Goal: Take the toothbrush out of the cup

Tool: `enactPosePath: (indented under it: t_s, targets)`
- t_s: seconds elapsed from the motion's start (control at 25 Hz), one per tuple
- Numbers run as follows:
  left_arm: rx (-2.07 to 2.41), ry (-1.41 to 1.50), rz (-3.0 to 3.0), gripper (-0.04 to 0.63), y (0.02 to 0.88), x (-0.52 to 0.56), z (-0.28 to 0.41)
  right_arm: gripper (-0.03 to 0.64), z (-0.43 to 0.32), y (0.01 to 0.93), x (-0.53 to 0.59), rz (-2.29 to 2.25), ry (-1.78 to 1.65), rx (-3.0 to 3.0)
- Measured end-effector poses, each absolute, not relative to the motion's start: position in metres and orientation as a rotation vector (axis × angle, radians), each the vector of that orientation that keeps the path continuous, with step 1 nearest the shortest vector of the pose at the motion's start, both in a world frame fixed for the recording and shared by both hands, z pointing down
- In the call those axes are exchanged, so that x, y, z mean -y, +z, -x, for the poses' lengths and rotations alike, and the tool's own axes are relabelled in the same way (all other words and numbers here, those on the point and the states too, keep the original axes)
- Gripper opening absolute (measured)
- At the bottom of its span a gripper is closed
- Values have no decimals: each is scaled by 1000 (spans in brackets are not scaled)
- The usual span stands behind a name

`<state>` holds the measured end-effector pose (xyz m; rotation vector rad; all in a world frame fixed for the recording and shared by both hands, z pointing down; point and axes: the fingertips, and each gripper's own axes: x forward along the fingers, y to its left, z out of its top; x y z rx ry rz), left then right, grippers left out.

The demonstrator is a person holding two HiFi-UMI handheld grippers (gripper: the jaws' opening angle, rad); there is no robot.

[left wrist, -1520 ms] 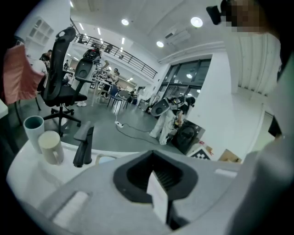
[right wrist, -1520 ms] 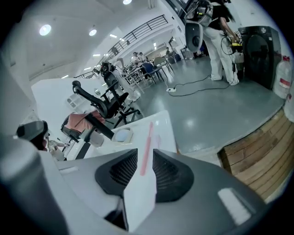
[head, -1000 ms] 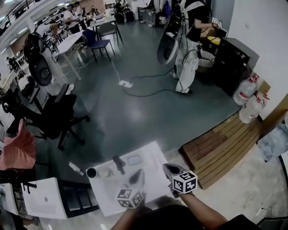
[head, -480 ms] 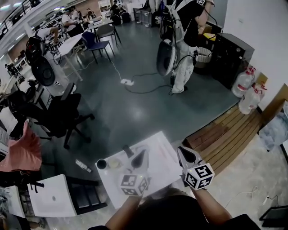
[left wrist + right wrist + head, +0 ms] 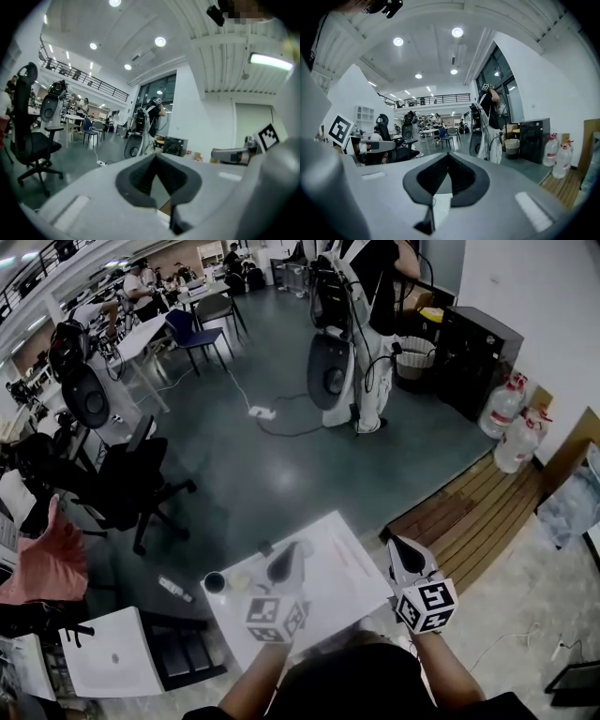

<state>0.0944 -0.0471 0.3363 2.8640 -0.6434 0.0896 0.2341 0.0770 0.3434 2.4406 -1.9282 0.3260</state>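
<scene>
I hold both tools raised and pointing almost level, out at the room rather than down at the work. That is why each gripper view shows ceiling lights and far desks past the jaws, not the tabletop.

My left gripper (image 5: 155, 156) has its jaws pressed together with nothing between the pads. My right gripper (image 5: 448, 155) is the same, closed and empty.

In the head view the left gripper (image 5: 284, 566) hangs over the white table (image 5: 342, 577). The right gripper (image 5: 405, 557) sits just off the table's edge at 3 o'clock. The cup (image 5: 215, 582), small and dark, stands at the table's 9 o'clock edge, with a pale round thing (image 5: 241, 579) just beside it. Neither tool is near the cup.

The toothbrush is too small for me to make out, so I cannot say whether it stands in the cup or lies on the table. Closed, empty jaws held clear of the cup would fit the brush waiting inside it. They would fit just as well a brush that is out and set down.

Against the frame a second back, both tools sit higher in the head view. The right one has swung out from over the table to beyond its 3 o'clock edge, and its marker cube looks bigger. The left tool now covers the middle of the table, where it was nearer the 6 o'clock edge. The cup keeps its place at the table's edge.
</scene>
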Motion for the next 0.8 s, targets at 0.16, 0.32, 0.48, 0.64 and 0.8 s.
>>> enactPosePath:
  t_s: [0.16,0.32,0.48,0.64,0.8]
  targets:
    - [674,83,-2868,3,335,50,-102,2,-247,343,-76,-2425,327,1922]
    - [701,83,-2867,3,337,57,-114,2,-263,346,-71,-2414,334,1927]
    - [728,83,-2872,3,337,56,-132,2,-287,349,-70,-2405,333,1935]
    - [762,79,-2867,3,338,59,-149,2,-308,350,-63,-2384,325,1957]
    - [795,77,-2862,3,342,60,-167,2,-330,351,-58,-2357,308,1980]
